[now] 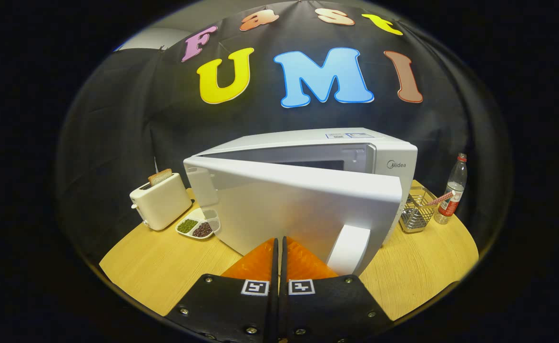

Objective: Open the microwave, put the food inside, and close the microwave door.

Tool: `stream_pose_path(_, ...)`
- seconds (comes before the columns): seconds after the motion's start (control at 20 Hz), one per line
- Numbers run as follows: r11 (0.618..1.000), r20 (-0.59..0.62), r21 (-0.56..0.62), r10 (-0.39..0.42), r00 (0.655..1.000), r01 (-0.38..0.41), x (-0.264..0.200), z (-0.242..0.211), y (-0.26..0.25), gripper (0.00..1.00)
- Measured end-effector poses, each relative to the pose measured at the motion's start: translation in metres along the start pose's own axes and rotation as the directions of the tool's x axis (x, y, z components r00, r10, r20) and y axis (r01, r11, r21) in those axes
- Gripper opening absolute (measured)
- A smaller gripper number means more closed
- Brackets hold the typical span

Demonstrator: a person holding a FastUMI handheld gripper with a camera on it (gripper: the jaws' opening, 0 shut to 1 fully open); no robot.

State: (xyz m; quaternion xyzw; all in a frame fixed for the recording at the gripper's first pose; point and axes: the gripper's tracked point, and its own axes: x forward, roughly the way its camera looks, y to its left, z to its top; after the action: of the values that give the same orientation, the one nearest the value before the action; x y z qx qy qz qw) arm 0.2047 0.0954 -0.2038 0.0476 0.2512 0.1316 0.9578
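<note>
One microwave (308,190), one toaster (161,206), one bottle (453,190) (upright), one rack (417,212).

On the bench (165,267), the microwave (384,157) sits at the middle, its door (289,209) swung out just ahead of the gripper (279,243), whose fingers are pressed together. The toaster (161,202) and a divided dish (198,225) stand toward the left edge, the wire caddy (415,214) and bottle (453,190) toward the right edge.

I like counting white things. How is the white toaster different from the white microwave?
The white toaster is small; the white microwave is much bigger. The toaster has bread sticking out of its top, while the microwave's door is swung partly open, just ahead of the closed gripper. Both stand on the round wooden table.
</note>
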Motion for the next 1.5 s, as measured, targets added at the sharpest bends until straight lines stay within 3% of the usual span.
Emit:
stream_pose_path(0.95,0.993,0.007,0.005,-0.12,0.993,0.12,0.07,0.039,-0.04,0.01)
stream_pose_path(1.05,0.99,0.029,-0.044,-0.13,0.991,0.131,0.074,0.04,-0.039,0.01)
stream_pose_path(1.3,0.989,0.021,-0.053,-0.136,0.991,0.137,0.069,0.045,-0.032,0.02)
stream_pose_path(1.5,0.987,0.079,-0.1,-0.117,0.99,0.125,0.036,0.06,-0.016,0.02)
